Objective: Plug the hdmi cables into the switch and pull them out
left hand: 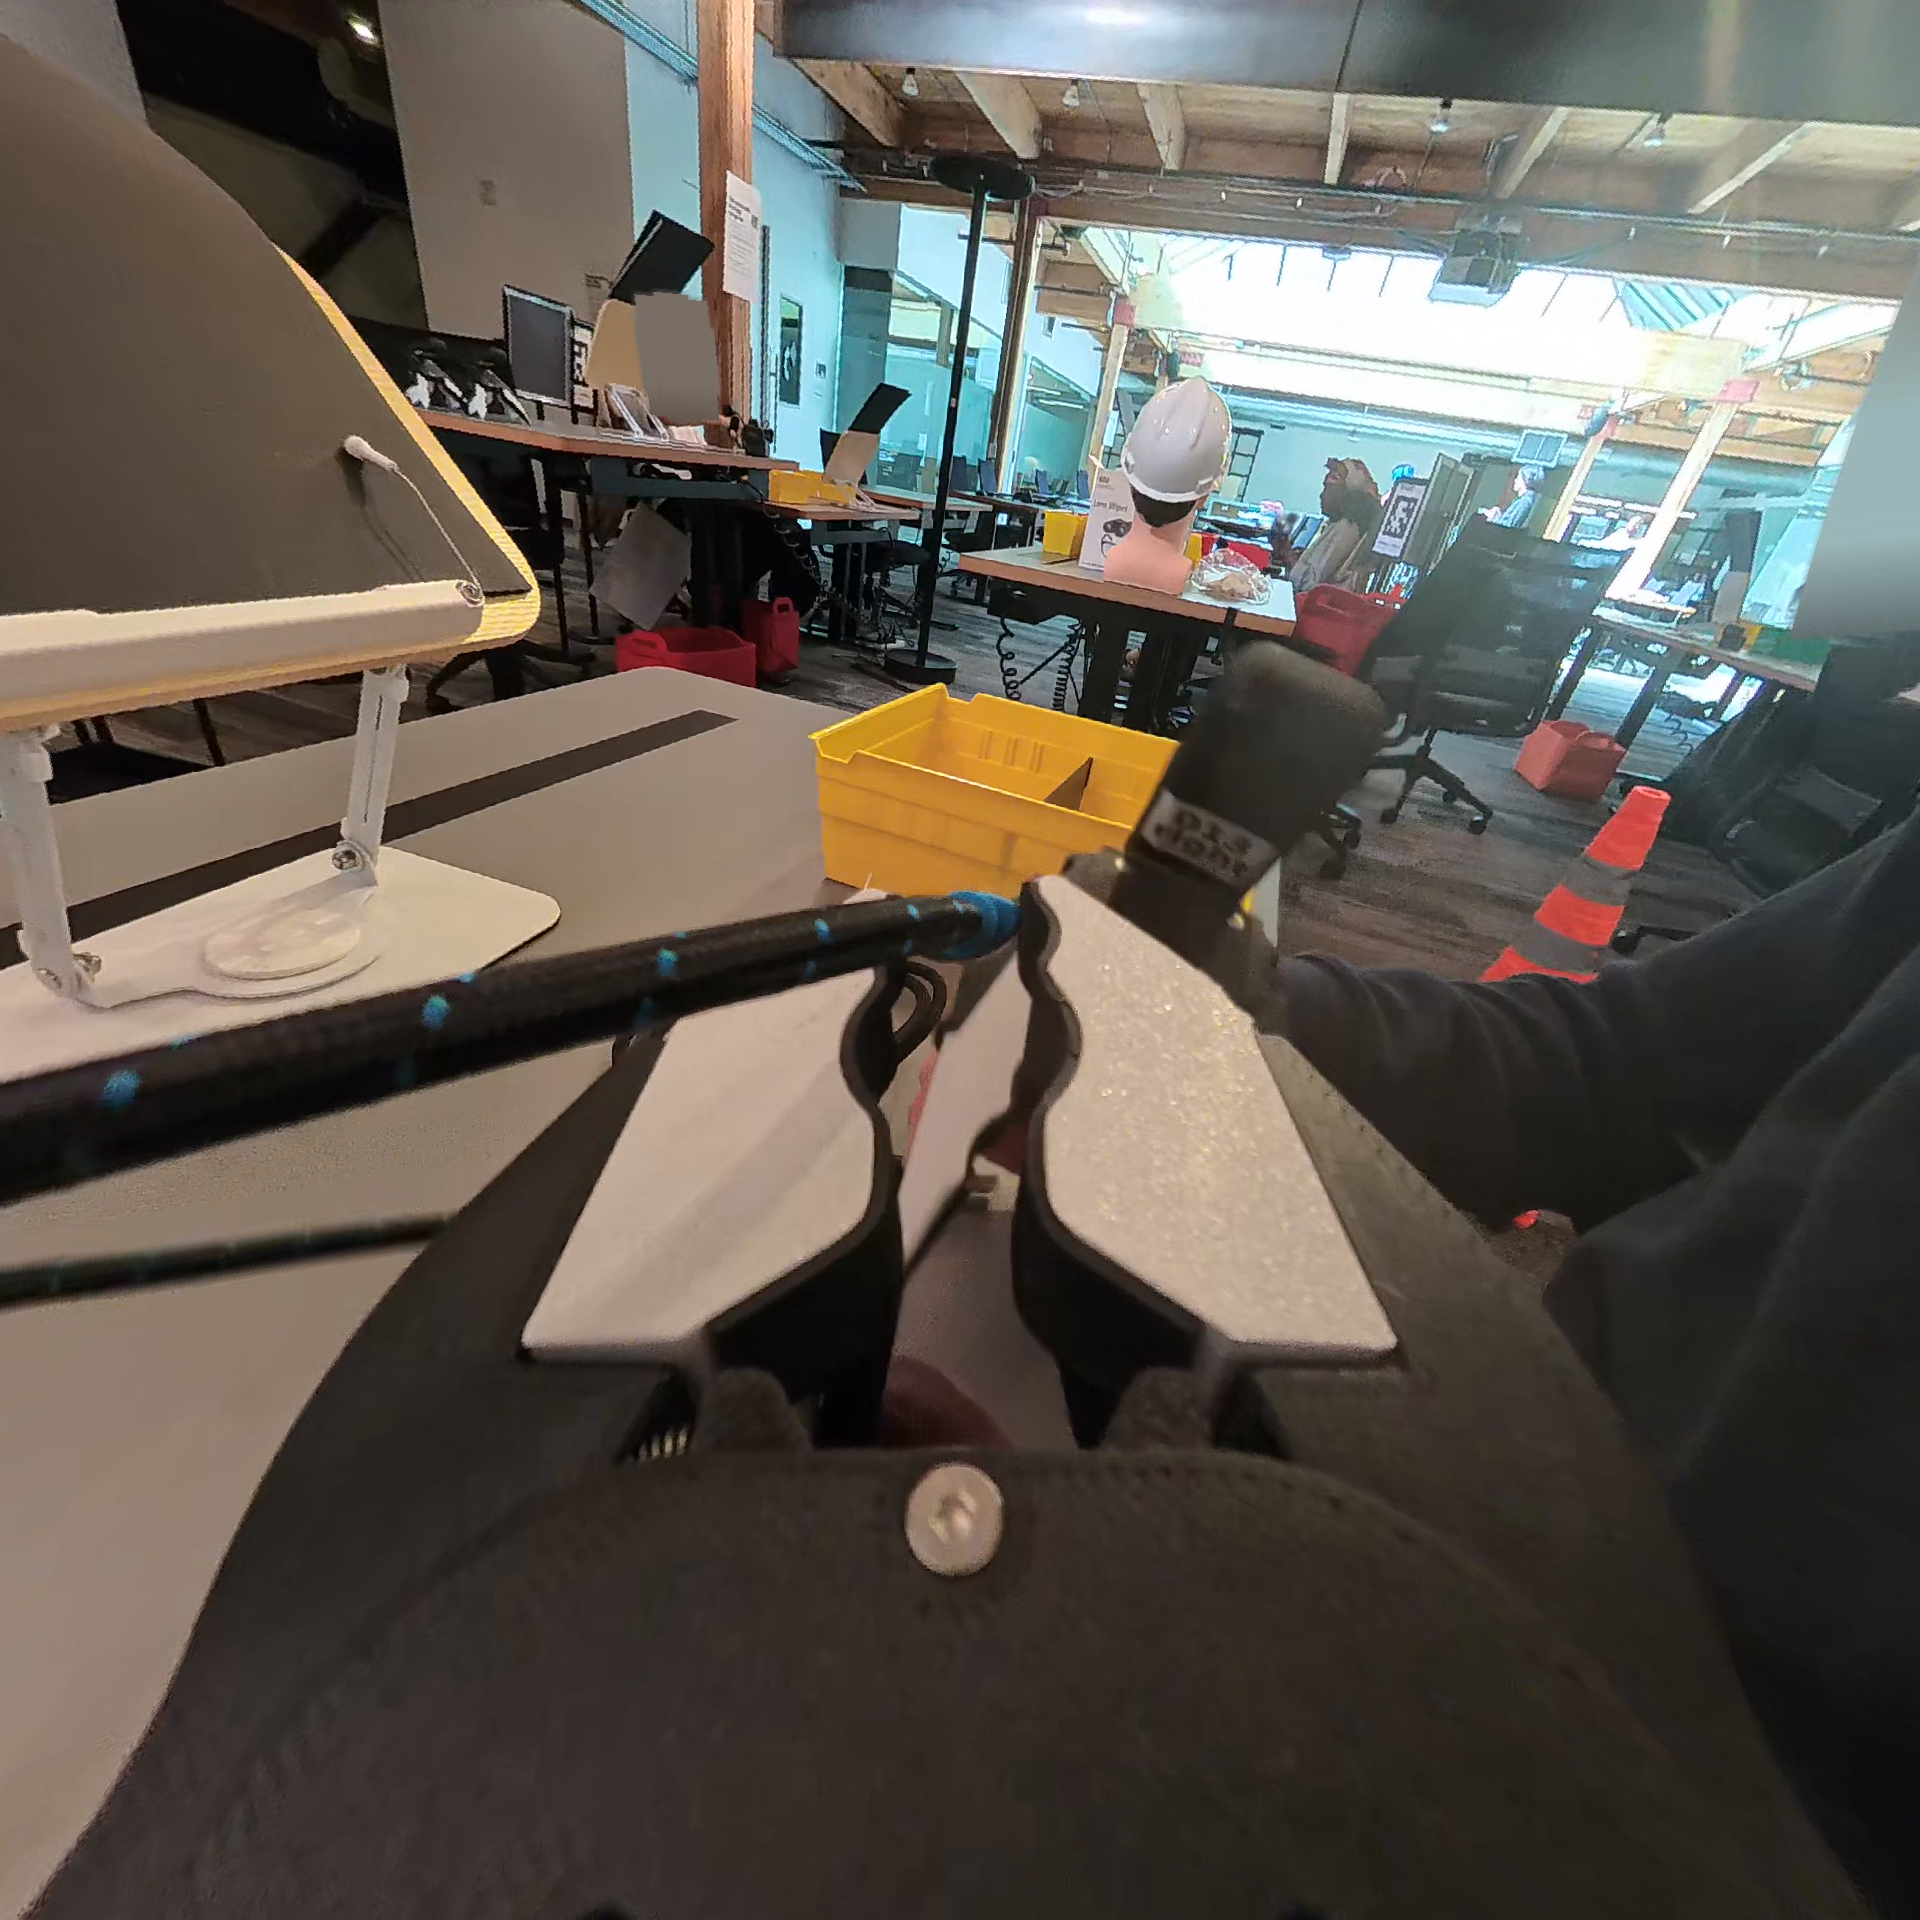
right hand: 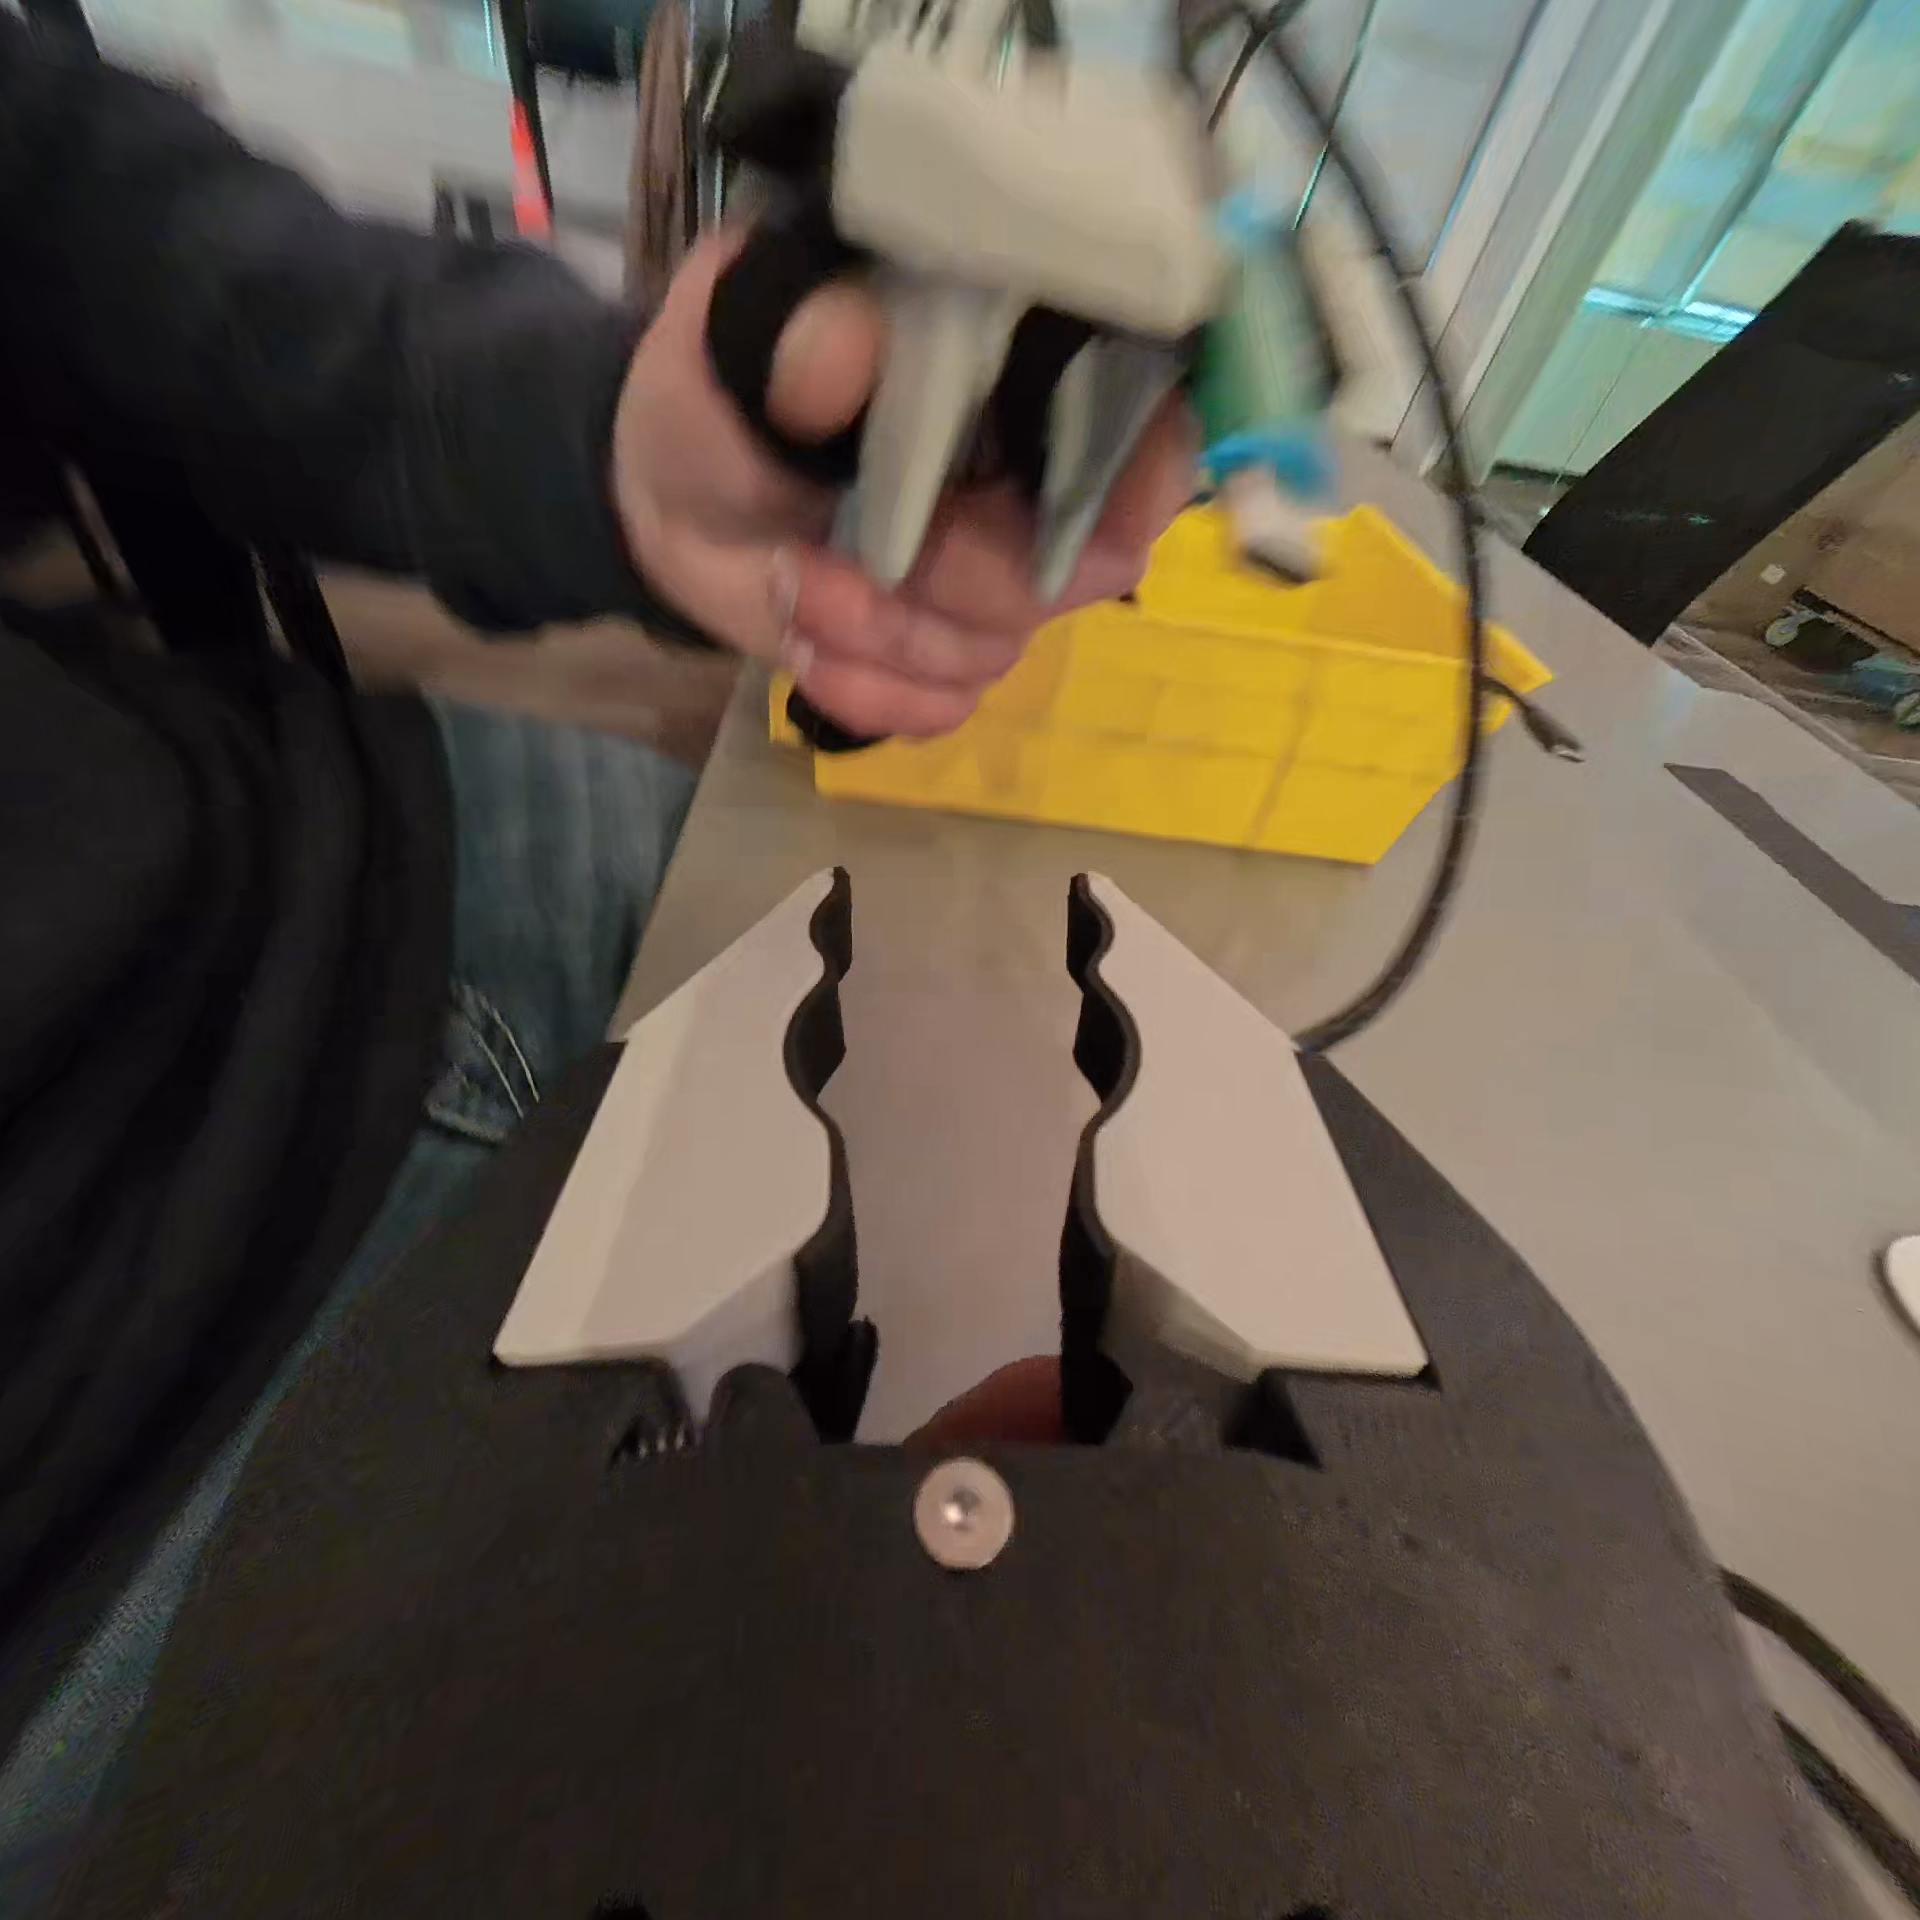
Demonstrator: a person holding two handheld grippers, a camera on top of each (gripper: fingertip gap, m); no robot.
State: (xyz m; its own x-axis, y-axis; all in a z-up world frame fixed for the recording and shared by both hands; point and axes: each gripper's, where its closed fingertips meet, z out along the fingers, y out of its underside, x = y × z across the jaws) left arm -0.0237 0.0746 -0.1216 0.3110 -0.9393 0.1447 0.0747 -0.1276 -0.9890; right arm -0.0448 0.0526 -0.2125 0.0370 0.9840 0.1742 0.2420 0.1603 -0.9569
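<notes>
My left tongs (left hand: 956,935) were drawn close around the blue-collared end of the cable (left hand: 520,1029). I judged this grip, near the plug, gave me the firmest steer for lining it up. The plug itself sat hidden behind the fingertips. The cable ran back from the tips and off to their left, held clear of the worktop (left hand: 208,1507). It was round, with a black braid flecked blue and rough to look at. The fingers (left hand: 1164,1122) had pale, grainy faces with wavy black rubber edges.

My right tongs (right hand: 961,883) stood open with nothing between them. They hung low over the smooth grey worktop's near edge, free, I judged, to steady the switch. I could not make out the switch in either view.

Beyond both pairs of tongs sat a yellow bin (right hand: 1195,748) of ribbed hard plastic. To the left of my left tongs stood a stand (left hand: 312,914) with a flat white base and a tilted board.
</notes>
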